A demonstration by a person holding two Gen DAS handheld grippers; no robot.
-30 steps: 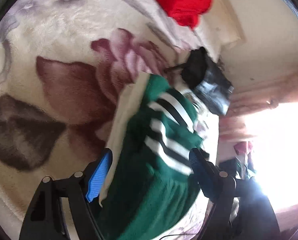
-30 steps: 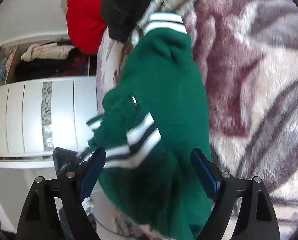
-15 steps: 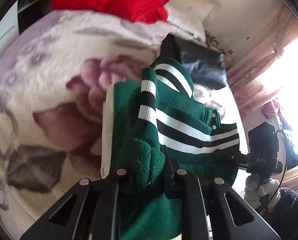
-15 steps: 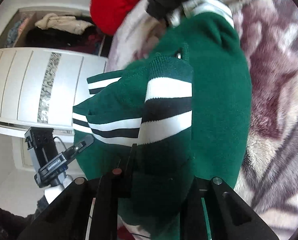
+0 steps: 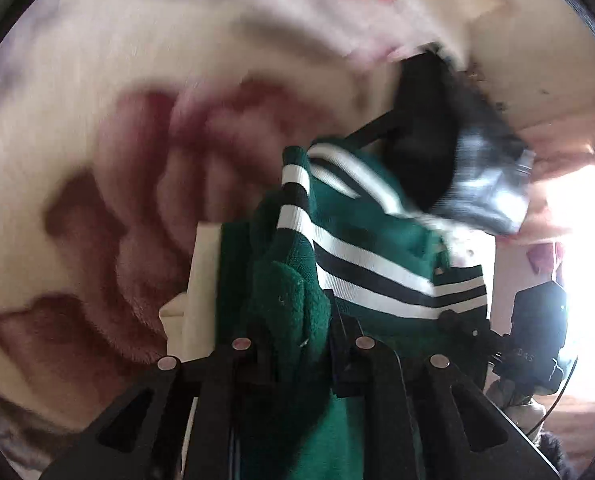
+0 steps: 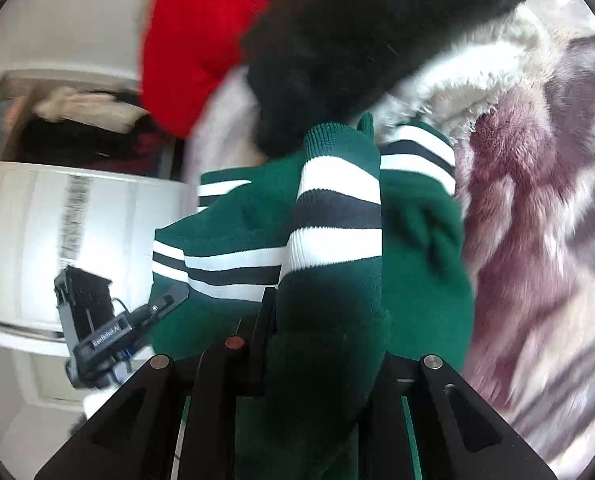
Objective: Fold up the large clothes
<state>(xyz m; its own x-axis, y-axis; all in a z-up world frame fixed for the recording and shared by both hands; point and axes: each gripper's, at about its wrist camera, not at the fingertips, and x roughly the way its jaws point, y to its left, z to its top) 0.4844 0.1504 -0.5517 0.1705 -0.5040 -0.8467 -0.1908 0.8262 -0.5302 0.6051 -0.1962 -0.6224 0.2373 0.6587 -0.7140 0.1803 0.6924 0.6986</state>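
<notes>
Bedding in a floral blanket (image 5: 109, 128) is overlaid by the green striped sweater (image 5: 361, 240), bunched near a black garment (image 6: 361, 40), its folds clamped by the left gripper (image 5: 293, 320) and the right gripper (image 6: 321, 320).

The floral blanket (image 5: 109, 128) lies bare on the left of the left wrist view, open passage for a tool. Ahead, a black garment (image 6: 369, 40) and a red one (image 6: 193, 48) crowd just beyond the green striped sweater (image 6: 337, 220). The right tool (image 5: 537, 344) hangs just beside the sweater's edge (bright window behind it). A white cabinet (image 6: 37, 240) bounds the far side.
</notes>
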